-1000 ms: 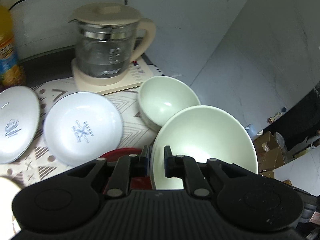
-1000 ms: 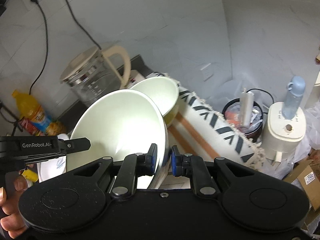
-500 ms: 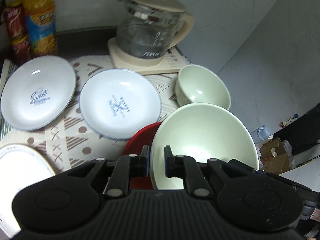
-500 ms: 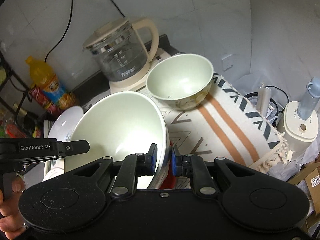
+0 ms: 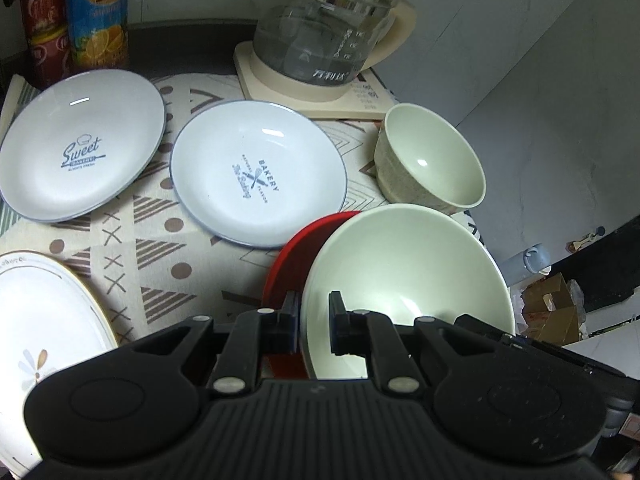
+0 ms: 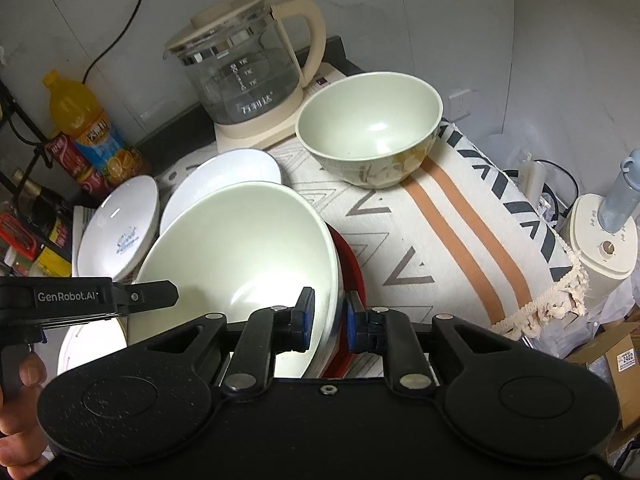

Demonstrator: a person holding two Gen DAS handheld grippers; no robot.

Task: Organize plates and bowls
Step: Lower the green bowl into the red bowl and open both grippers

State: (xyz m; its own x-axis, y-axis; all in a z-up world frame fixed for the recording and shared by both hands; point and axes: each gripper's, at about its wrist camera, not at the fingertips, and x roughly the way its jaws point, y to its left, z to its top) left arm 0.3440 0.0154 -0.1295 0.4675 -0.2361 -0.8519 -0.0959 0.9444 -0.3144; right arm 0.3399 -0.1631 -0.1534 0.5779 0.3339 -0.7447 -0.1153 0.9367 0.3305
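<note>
A large pale green bowl [image 5: 408, 272] [image 6: 240, 248] is tilted over a red plate [image 5: 292, 256] [image 6: 352, 268] on the patterned cloth. My left gripper [image 5: 314, 320] is shut on the bowl's left rim. My right gripper [image 6: 330, 318] has the bowl's right rim between its blue pads, and its jaws are opening slightly. A smaller green bowl [image 5: 432, 168] [image 6: 372, 128] stands upright behind. Left of it lie a white "Bakery" plate [image 5: 256, 172], a white "Sweet" plate [image 5: 80, 148] and a gold-rimmed plate [image 5: 36, 312].
A glass kettle [image 5: 324, 36] [image 6: 240, 68] on its cream base stands at the back. An orange juice bottle [image 5: 96, 12] and red cans are at the back left. The cloth's fringed edge drops off on the right beside a white appliance [image 6: 600, 240].
Both grippers have carried the large green bowl down and across, and it is now over the red plate. The white plates and bottles have come further into the left wrist view.
</note>
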